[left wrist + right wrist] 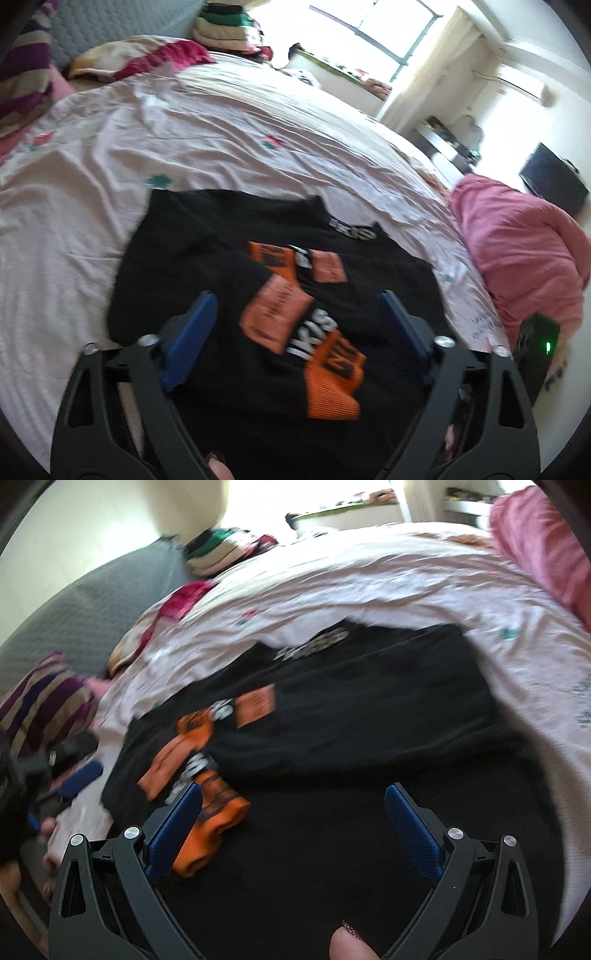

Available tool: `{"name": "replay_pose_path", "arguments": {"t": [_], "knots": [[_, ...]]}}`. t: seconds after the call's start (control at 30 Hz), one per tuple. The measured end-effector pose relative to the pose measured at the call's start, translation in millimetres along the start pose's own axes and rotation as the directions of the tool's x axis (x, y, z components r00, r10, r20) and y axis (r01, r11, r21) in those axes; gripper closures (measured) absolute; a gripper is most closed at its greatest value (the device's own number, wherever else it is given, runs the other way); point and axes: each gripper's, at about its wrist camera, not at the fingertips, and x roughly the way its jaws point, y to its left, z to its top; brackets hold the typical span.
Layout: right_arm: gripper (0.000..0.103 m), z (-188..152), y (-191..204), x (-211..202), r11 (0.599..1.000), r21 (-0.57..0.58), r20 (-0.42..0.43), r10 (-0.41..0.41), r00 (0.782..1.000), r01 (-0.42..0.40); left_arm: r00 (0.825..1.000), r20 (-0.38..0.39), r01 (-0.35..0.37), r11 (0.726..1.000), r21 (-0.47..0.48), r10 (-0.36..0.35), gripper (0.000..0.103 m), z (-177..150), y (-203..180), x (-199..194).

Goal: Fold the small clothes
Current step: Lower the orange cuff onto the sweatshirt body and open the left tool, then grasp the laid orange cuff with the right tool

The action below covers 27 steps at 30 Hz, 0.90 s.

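Fingers [192, 332] of left gripper [295, 325] and right gripper [291, 823] spreading wide, grasping nothing, hovering over black shirt [207, 258]; sleeves lying folded inward, final folds remaining.

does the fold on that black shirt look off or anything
Yes: the black shirt lies on the bed with its orange-printed front bunched and overlapping instead of flat, so the fold looks crooked. Nothing looks damaged or spilled.
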Motion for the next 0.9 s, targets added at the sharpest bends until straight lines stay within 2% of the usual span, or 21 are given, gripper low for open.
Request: {"name": "replay_pose_path", "arguments": {"t": [0.1, 0.17, 0.23, 0.3, 0.37, 0.4, 0.47, 0.6, 0.9], "knots": [[0.01, -5, 18, 11, 0.999, -0.038, -0.029, 0.017, 0.999, -0.018, 0.999, 0.015, -0.034, 0.999, -0.021, 0.034, 0.01, 4, 11, -5], [0.029, -9, 26, 19, 0.998, -0.048, -0.062, 0.024, 0.998, -0.027, 0.999, 0.018, -0.046, 0.998, -0.04, 0.047, 0.01, 7, 20, -8], [0.034, -12, 33, 25, 0.998, -0.046, -0.077, 0.04, 0.996, -0.044, 0.999, 0.019, -0.042, 0.997, -0.068, 0.044, 0.01, 9, 28, -11], [0.05, -13, 37, 27, 0.997, -0.055, -0.079, 0.048, 0.996, -0.052, 0.999, 0.024, -0.045, 0.996, -0.078, 0.047, 0.01, 11, 33, -13], [0.061, -14, 42, 31, 0.996, -0.069, -0.084, 0.045, 0.995, -0.051, 0.998, 0.03, -0.057, 0.995, -0.083, 0.06, 0.01, 12, 37, -16], [0.071, -13, 43, 32, 0.996, -0.076, -0.08, 0.043, 0.996, -0.049, 0.998, 0.033, -0.057, 0.994, -0.09, 0.06, 0.01, 13, 39, -17], [0.082, -11, 46, 33, 0.994, -0.089, -0.081, 0.063, 0.995, -0.07, 0.998, 0.038, -0.053, 0.993, -0.107, 0.057, 0.01, 14, 44, -19], [0.089, -2, 61, 29, 0.983, -0.161, -0.044, 0.081, 0.996, -0.087, 0.995, 0.055, -0.072, 0.99, -0.119, 0.079, 0.01, 17, 51, -25], [0.09, 35, 79, 1, 0.96, -0.257, 0.04, 0.129, 0.991, -0.115, 0.992, 0.072, -0.089, 0.985, -0.149, 0.1, 0.01, 20, 62, -31]]}}
